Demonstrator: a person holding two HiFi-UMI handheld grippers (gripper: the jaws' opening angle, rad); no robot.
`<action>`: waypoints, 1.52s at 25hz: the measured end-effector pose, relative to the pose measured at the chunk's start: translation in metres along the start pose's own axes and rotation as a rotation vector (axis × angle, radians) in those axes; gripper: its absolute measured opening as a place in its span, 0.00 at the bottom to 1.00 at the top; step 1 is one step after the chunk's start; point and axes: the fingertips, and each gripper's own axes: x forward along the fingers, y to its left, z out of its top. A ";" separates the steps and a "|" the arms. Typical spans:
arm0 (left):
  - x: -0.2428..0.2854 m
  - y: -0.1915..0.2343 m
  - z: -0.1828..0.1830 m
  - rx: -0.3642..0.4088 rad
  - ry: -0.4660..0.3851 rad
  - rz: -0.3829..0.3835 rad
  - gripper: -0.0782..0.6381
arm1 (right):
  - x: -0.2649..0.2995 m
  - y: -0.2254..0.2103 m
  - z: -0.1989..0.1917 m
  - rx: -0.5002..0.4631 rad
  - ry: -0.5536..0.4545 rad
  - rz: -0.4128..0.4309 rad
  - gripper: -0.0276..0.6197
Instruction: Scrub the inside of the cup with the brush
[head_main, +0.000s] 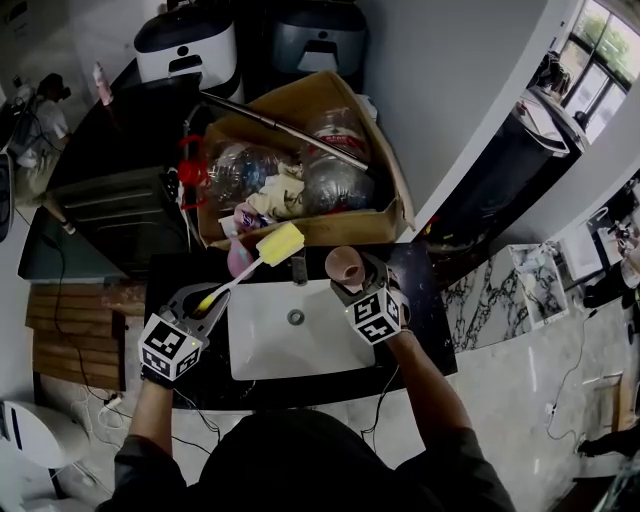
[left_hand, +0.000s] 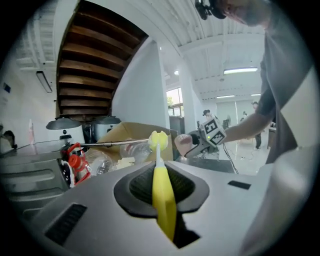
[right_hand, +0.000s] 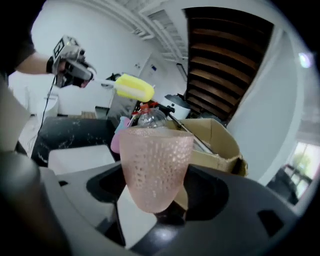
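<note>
Grip: left gripper (head_main: 207, 299) is clamped on the yellow handle of the brush (head_main: 247, 268); right gripper (head_main: 352, 286) is clamped on the pink cup (head_main: 343, 265), its base between the jaws.
Brush head: yellow sponge out ahead of the left jaws, near the cup, not touching.
Below: white sink (head_main: 300, 350) under both.
Behind: cluttered cardboard box (head_main: 345, 228).

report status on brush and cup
Left claw shut on brush. Right claw shut on cup. Brush outside cup, nothing between them.
</note>
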 end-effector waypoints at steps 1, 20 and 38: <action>-0.001 0.004 -0.001 -0.021 -0.018 0.035 0.16 | 0.001 0.003 0.000 0.083 -0.047 0.016 0.59; 0.021 0.017 -0.035 -0.113 -0.051 0.158 0.16 | 0.044 0.054 -0.042 0.409 -0.186 0.112 0.59; 0.064 0.024 -0.081 -0.126 -0.082 0.189 0.16 | 0.152 0.148 -0.154 0.450 -0.036 0.219 0.59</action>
